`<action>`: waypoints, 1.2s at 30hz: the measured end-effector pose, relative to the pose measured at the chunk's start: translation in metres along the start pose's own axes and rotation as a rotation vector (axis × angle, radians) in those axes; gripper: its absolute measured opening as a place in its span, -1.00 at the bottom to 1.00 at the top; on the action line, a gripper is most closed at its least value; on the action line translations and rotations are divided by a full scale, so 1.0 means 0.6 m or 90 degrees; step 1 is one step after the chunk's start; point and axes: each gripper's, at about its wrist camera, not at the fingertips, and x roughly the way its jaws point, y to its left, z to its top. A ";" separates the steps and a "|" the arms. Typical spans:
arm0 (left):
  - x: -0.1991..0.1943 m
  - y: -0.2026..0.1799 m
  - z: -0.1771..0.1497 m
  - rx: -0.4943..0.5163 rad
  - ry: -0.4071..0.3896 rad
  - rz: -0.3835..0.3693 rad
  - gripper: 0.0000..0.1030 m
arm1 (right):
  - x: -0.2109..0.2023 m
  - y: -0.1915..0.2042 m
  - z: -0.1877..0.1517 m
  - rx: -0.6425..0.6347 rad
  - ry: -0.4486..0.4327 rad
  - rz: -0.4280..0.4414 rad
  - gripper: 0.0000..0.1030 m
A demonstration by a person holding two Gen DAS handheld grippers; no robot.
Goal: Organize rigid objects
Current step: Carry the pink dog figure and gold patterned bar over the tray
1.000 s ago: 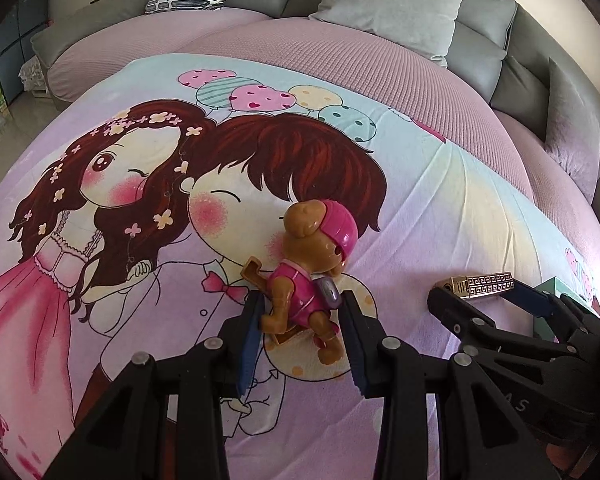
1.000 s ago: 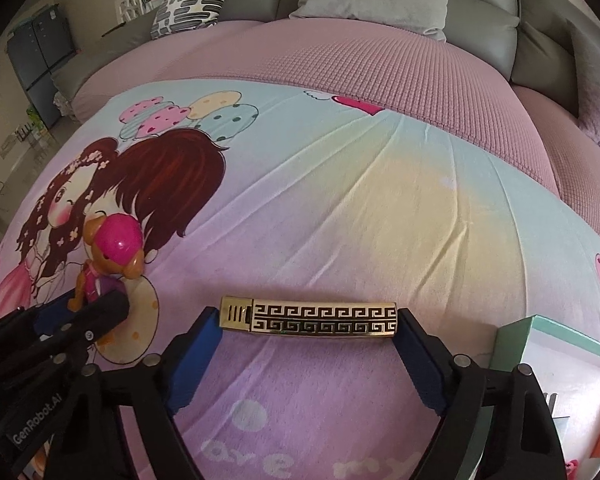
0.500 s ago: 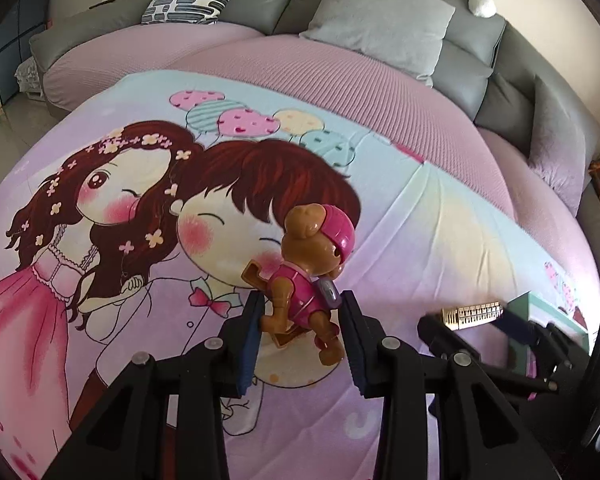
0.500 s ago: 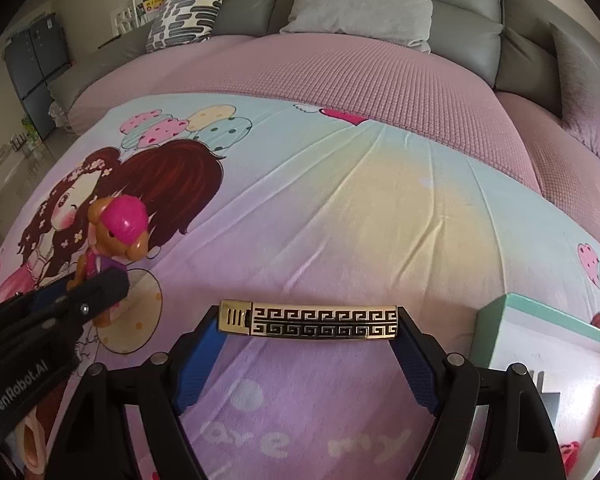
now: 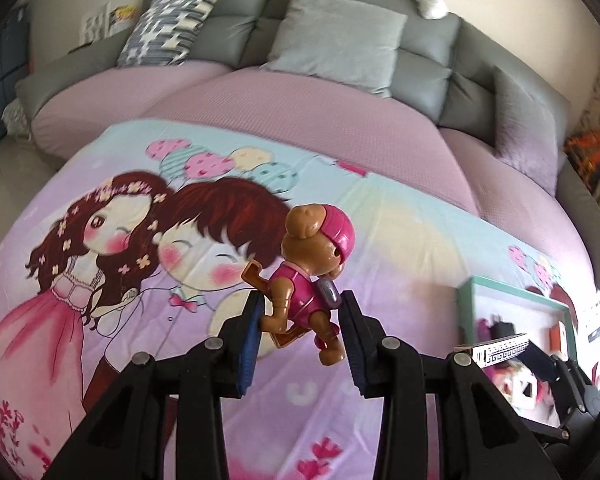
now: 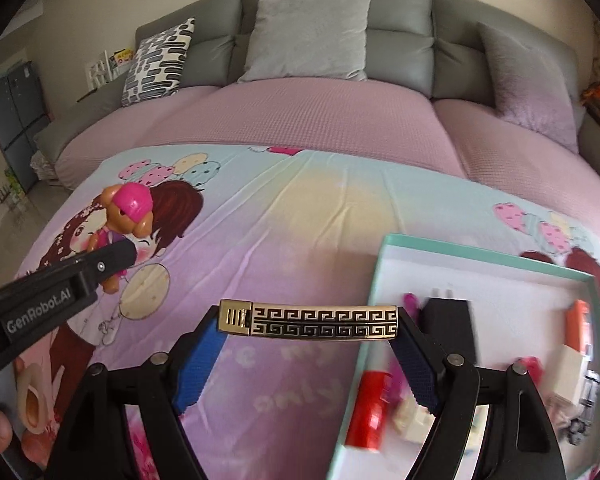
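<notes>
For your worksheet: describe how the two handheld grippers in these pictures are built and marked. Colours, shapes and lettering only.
Both the left gripper and the right gripper are black, angular plastic frames with two forked fingers joined by round silver rivets. Each finger carries a blue textured pad. In the right wrist view, white lettering "GenRobot.AI" runs along the left gripper's side. No cables show.

toy dog (image 5: 312,276): brown, pink | bar (image 6: 310,318): gold, black key-pattern | box (image 6: 384,256): teal rim
</notes>
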 end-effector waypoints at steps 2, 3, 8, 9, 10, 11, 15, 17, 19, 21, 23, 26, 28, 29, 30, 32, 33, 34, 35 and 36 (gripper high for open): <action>-0.015 -0.019 -0.005 0.019 -0.007 -0.002 -0.24 | -0.024 -0.016 -0.011 0.018 -0.007 -0.013 0.62; -0.022 -0.028 -0.007 0.029 -0.011 -0.004 -0.24 | -0.033 -0.024 -0.018 0.031 -0.008 -0.017 0.62; -0.056 -0.072 -0.026 0.070 -0.023 -0.024 -0.24 | -0.072 -0.070 -0.054 0.074 -0.007 -0.046 0.62; -0.061 -0.080 -0.030 0.074 -0.024 -0.027 -0.24 | -0.079 -0.080 -0.060 0.076 -0.008 -0.061 0.62; -0.066 -0.089 -0.035 0.082 -0.024 -0.032 -0.24 | -0.086 -0.091 -0.067 0.079 -0.007 -0.074 0.62; -0.070 -0.097 -0.038 0.088 -0.024 -0.034 -0.24 | -0.094 -0.104 -0.075 0.086 -0.005 -0.087 0.62; -0.090 -0.134 -0.048 0.120 -0.035 -0.045 -0.24 | -0.114 -0.147 -0.100 0.104 0.004 -0.118 0.62; -0.097 -0.151 -0.054 0.136 -0.037 -0.053 -0.24 | -0.118 -0.168 -0.112 0.102 0.014 -0.144 0.62; -0.100 -0.167 -0.064 0.151 -0.033 -0.063 -0.24 | -0.120 -0.186 -0.121 0.101 0.024 -0.164 0.62; -0.101 -0.183 -0.077 0.165 -0.022 -0.076 -0.24 | -0.121 -0.206 -0.128 0.109 0.033 -0.174 0.62; -0.100 -0.205 -0.091 0.191 -0.010 -0.076 -0.24 | -0.121 -0.221 -0.134 0.122 0.040 -0.175 0.62; -0.094 -0.234 -0.111 0.222 0.008 -0.075 -0.24 | -0.117 -0.236 -0.142 0.133 0.054 -0.175 0.62; -0.088 -0.251 -0.124 0.243 0.021 -0.074 -0.23 | -0.116 -0.241 -0.147 0.133 0.058 -0.172 0.62; -0.085 -0.258 -0.130 0.252 0.027 -0.072 -0.23 | -0.116 -0.243 -0.150 0.134 0.059 -0.168 0.62; -0.082 -0.268 -0.137 0.262 0.034 -0.069 -0.23 | -0.116 -0.244 -0.151 0.134 0.059 -0.165 0.62; -0.080 -0.279 -0.149 0.274 0.043 -0.067 -0.23 | -0.116 -0.249 -0.152 0.137 0.059 -0.160 0.62; -0.078 -0.285 -0.156 0.279 0.050 -0.068 -0.23 | -0.115 -0.252 -0.154 0.138 0.060 -0.160 0.62; -0.075 -0.287 -0.160 0.282 0.055 -0.069 -0.23 | -0.115 -0.254 -0.156 0.139 0.062 -0.161 0.62; -0.072 -0.291 -0.165 0.286 0.061 -0.069 -0.23 | -0.113 -0.257 -0.157 0.140 0.065 -0.163 0.62; -0.069 -0.296 -0.171 0.291 0.069 -0.069 -0.23 | -0.112 -0.260 -0.158 0.141 0.068 -0.164 0.62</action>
